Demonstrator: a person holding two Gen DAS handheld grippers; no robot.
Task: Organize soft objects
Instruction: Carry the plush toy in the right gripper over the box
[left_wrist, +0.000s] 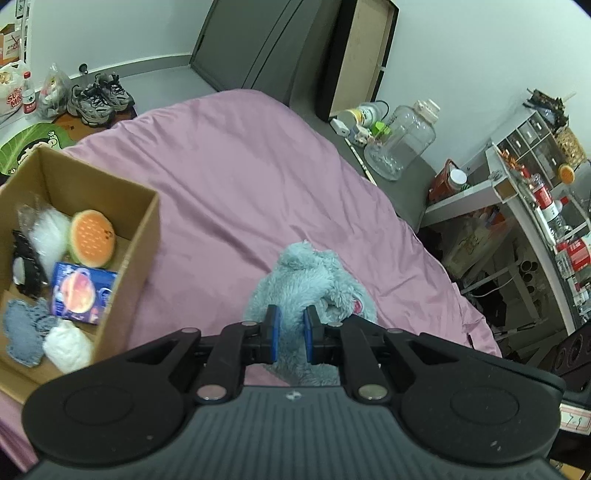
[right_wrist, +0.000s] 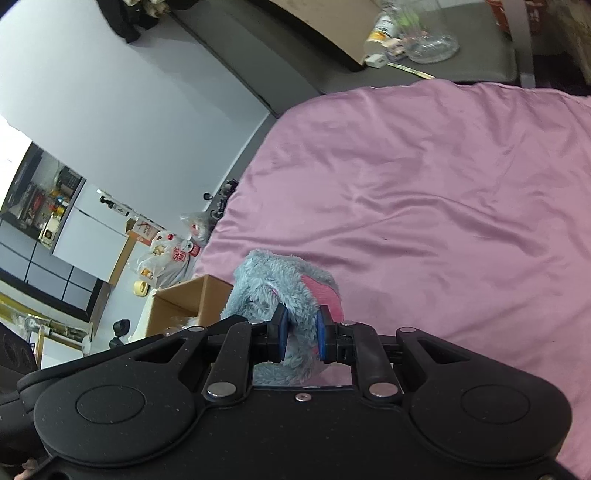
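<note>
Now, with my left gripper (left_wrist: 290, 334) and right gripper (right_wrist: 300, 338) both clenched on the fluffy grey-blue plush toy (left_wrist: 306, 280) above the pink bedsheet (left_wrist: 236, 177), I'd carry it level leftward, clearing the brown cardboard box's (left_wrist: 147, 236) near wall.

The lower part of the grey plush toy (left_wrist: 306, 280) is hidden behind the left gripper (left_wrist: 291, 332) body. The cardboard box (left_wrist: 144, 236) is cut off by the left picture edge; its contents are blurred. In the right wrist view, the box (right_wrist: 192, 299) interior is hidden.
</note>
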